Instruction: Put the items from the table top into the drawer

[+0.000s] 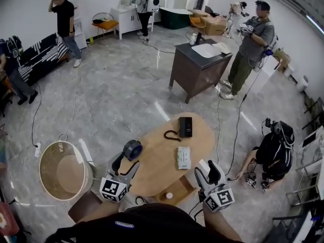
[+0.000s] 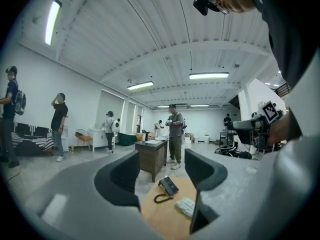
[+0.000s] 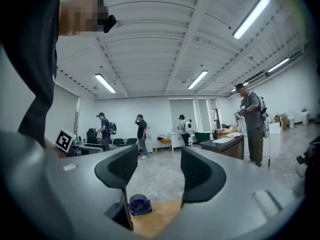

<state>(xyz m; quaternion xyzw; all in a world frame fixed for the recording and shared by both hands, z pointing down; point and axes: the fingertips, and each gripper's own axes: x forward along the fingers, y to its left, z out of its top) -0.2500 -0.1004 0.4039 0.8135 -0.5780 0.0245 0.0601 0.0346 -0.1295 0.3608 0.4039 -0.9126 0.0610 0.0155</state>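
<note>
Left tool [image 1: 125, 167] and right tool [image 1: 208, 175] both spread, pinching nothing, either side of the open drawer [image 1: 186, 185] under the worktop's [image 1: 157, 163] near edge. Fan [image 1: 132, 150] just ahead of the left tool. Tissue pack [image 1: 184, 157] nearer the right tool, lengthwise away. Phone [image 1: 185, 127] farthest. Likely first pick: fan, left side.

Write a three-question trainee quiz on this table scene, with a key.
1. True or false: the left gripper is shut on the telephone.
2. Which item lies nearest the left gripper? A. fan B. telephone C. white packet
3. Fill in: the drawer under the table stands ____.
Key: 1 false; 2 A; 3 open.
</note>
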